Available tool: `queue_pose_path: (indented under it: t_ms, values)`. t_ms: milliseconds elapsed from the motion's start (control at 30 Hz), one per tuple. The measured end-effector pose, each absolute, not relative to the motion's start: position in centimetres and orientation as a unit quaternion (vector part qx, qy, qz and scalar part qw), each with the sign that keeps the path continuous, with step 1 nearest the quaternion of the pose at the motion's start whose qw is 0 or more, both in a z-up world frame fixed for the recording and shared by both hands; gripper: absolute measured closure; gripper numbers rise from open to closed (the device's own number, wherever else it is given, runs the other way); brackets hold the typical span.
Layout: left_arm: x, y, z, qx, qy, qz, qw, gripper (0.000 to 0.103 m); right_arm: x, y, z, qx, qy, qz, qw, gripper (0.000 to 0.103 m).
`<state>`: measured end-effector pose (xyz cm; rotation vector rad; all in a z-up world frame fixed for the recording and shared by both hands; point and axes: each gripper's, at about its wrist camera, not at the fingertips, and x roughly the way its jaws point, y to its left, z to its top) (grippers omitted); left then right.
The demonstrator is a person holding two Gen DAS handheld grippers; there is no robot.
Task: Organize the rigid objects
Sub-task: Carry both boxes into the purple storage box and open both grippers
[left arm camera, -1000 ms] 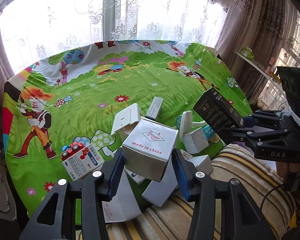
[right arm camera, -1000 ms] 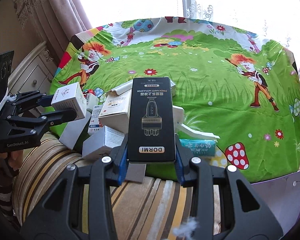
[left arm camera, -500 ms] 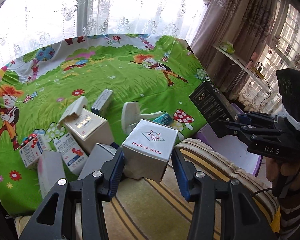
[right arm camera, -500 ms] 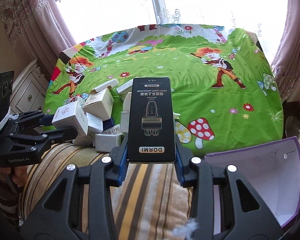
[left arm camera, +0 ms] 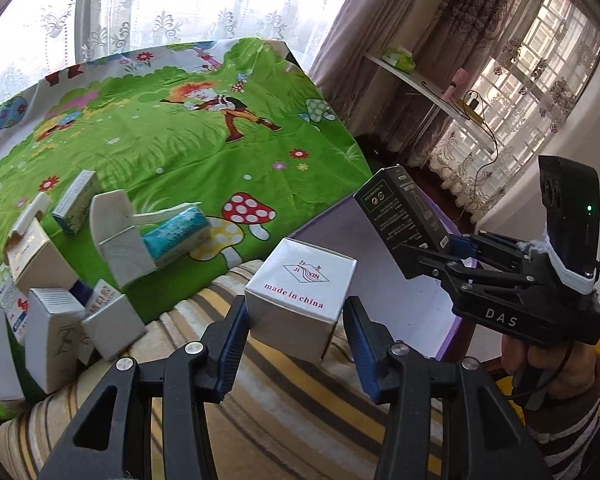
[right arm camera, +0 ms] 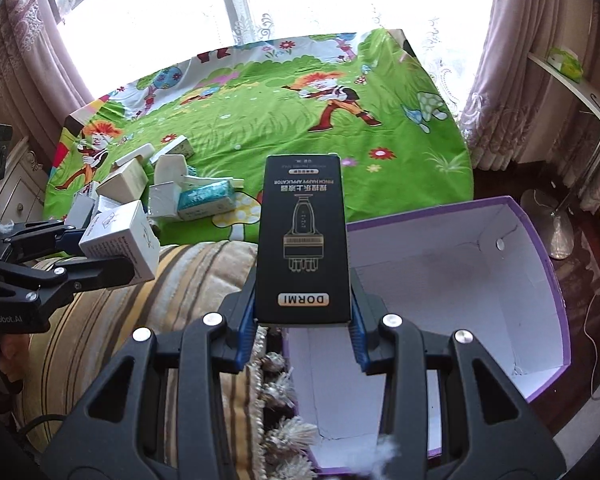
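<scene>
Left claw (left arm camera: 296,344) pinching white box (left arm camera: 300,292), right claw (right arm camera: 303,336) pinching black box (right arm camera: 303,236); bin (right arm camera: 540,280) looks empty (nothing stowed yet); more boxes (left arm camera: 56,312) left on bed (left arm camera: 172,148).

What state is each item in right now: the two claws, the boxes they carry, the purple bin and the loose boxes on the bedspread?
Left claw: shut on white cardboard cube.
White cardboard cube printed "made in china": held, lifted.
Right claw: shut on black DORMI carton.
Tall black DORMI carton: held upright beside the bin.
Purple-edged white cardboard bin: open, nothing visible inside.
Loose white boxes: tumbled on the green cartoon bedspread.
</scene>
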<state>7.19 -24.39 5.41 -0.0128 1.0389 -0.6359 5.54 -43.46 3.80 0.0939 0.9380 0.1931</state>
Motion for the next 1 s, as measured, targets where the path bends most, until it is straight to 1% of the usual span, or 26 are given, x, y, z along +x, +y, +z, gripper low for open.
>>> queue_pose_path:
  t_ms: [367,467,533,600,667,800,833,900,1000]
  values:
    - [6.1,-31.8,4.2,0.020,0.507,-0.349,0.788,0.054,4.0,-48.0,3.2,0.063,0.453,0.030,0.889,0.060]
    - [6.0,-32.8,4.1,0.030,0.508,-0.355,0.784,0.050,3.8,-48.9,3.1,0.069,0.455,0.015,0.888,0.059]
    - [5.9,-33.1,4.2,0.033,0.505,-0.355,0.786,0.040,3.7,-49.2,3.0,0.070,0.456,0.005,0.887,0.054]
    - [5.9,-32.6,4.3,0.025,0.504,-0.355,0.787,0.036,3.6,-49.2,3.0,0.068,0.455,-0.001,0.888,0.042]
    - [6.2,-32.1,4.4,0.010,0.506,-0.349,0.789,0.035,3.6,-49.2,3.2,0.067,0.451,-0.004,0.890,0.035]
    - [6.4,-30.6,4.5,-0.023,0.500,-0.336,0.798,0.034,3.5,-48.9,3.8,0.059,0.441,-0.012,0.896,0.028]
    - [6.3,-30.4,4.7,-0.025,0.494,-0.338,0.800,0.034,3.4,-48.8,4.1,0.055,0.436,-0.016,0.898,0.027]
    - [5.9,-30.1,5.1,-0.015,0.482,-0.337,0.809,0.034,3.3,-48.6,4.6,0.047,0.424,-0.029,0.904,0.020]
    - [5.8,-29.3,5.4,-0.012,0.474,-0.322,0.819,0.034,3.2,-48.4,5.3,0.048,0.404,-0.042,0.912,0.013]
